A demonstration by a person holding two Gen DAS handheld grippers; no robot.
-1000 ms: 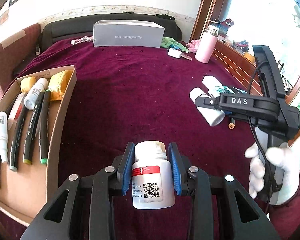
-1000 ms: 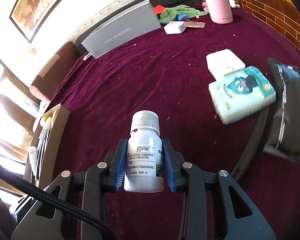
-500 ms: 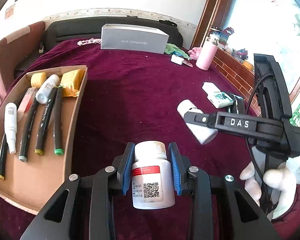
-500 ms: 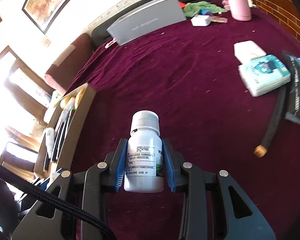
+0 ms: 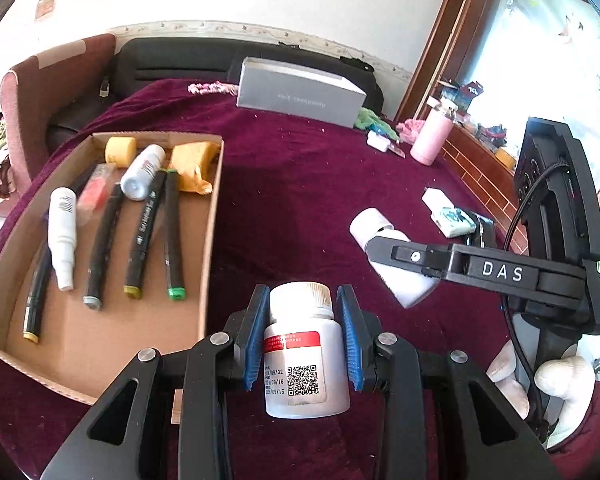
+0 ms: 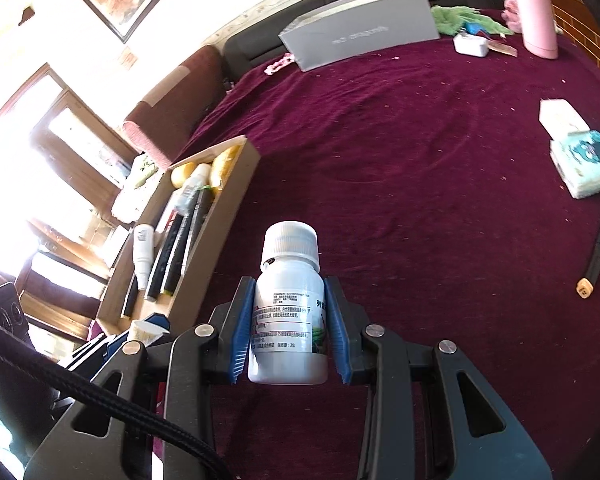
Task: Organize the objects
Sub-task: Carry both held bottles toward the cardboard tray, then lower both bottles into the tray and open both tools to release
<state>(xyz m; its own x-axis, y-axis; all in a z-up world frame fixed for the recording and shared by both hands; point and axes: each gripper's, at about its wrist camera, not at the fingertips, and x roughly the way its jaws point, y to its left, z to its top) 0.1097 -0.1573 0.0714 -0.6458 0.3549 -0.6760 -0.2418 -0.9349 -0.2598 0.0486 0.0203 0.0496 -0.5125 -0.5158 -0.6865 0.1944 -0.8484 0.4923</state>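
Left wrist view: the left hand-held gripper (image 5: 303,334) clamps a white red-labelled plastic bottle (image 5: 305,364), the shallow brown cardboard tray (image 5: 210,236) ahead-left.

Right wrist view: the right hand-held gripper (image 6: 288,330) pinches a white ribbed-cap plastic bottle (image 6: 287,312) above maroon cloth (image 6: 400,168).

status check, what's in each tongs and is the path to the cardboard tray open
Left tongs shut on red-label pill bottle. Right tongs shut on white medicine bottle. Cardboard tray holds markers; bare maroon cloth between.
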